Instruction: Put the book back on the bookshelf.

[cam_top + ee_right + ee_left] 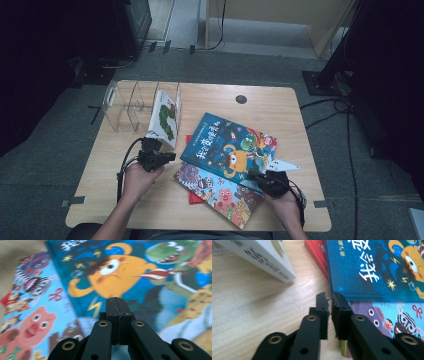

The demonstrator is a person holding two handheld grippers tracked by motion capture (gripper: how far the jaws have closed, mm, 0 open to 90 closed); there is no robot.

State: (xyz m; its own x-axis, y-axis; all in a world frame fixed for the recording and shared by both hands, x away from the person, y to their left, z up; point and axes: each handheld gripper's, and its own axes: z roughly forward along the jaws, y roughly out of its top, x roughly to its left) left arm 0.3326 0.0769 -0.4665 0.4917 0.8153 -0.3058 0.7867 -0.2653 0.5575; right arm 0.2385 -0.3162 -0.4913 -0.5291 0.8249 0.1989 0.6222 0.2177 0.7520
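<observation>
My left tongs (329, 306) are clenched with nothing between the jaws, only a thin slit showing, their tips hovering just off the near corner of the blue picture book (374, 267). That book lies flat ahead and to the right of those tips, on top of the pale-blue monster book (392, 317) and a red book (317, 252), while the white book (262, 257) leans in the clear rack (125, 102) up and to the left. My right tongs (117, 307) are clamped tight and empty too, poised low over the blue cover near the orange creature (the view is blurred, so I cannot tell whether they touch it). I judge this hardcover stiff, fairly heavy for its size and glossy, so the pads may slide on the face; the better hold is an overhanging edge or corner, pinched across the board's thickness. Both forearms come in low from my side of the table (280, 105), my left hand (137, 177) and right hand (285, 200) wrapped around the handles, tongs pointing forward and slightly down.
</observation>
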